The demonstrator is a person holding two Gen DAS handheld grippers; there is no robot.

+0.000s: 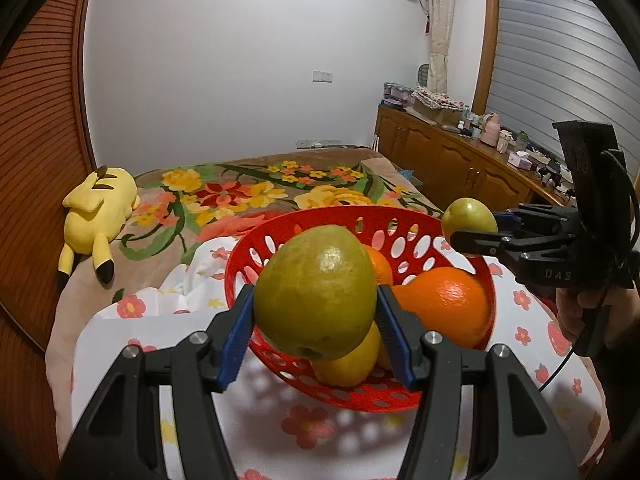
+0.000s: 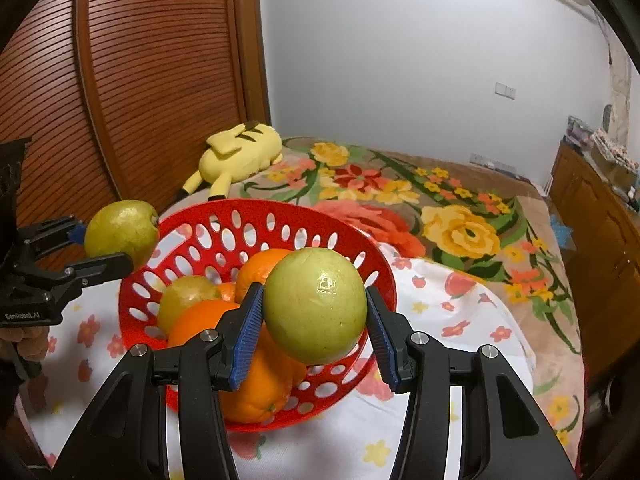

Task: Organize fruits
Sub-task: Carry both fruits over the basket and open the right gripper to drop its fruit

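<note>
A red perforated basket (image 1: 320, 218) (image 2: 224, 210) sits on a white flowered cloth and holds oranges (image 1: 448, 300) (image 2: 256, 388) and a yellow-green fruit (image 1: 348, 364) (image 2: 184, 294). My left gripper (image 1: 316, 304) is shut on a green pear (image 1: 316, 292) above the basket's near side; it also shows in the right wrist view (image 2: 106, 240) with the pear (image 2: 120, 228) at the basket's left rim. My right gripper (image 2: 314, 306) is shut on a round green fruit (image 2: 316, 304) above the basket; it shows in the left wrist view (image 1: 476, 226) holding that fruit (image 1: 468, 216).
The basket rests on a bed with a flowered blanket (image 1: 256, 188). A yellow plush toy (image 1: 96, 216) (image 2: 240, 152) lies by a wooden slatted wall (image 2: 140, 80). A wooden cabinet (image 1: 452, 164) with clutter stands at the right.
</note>
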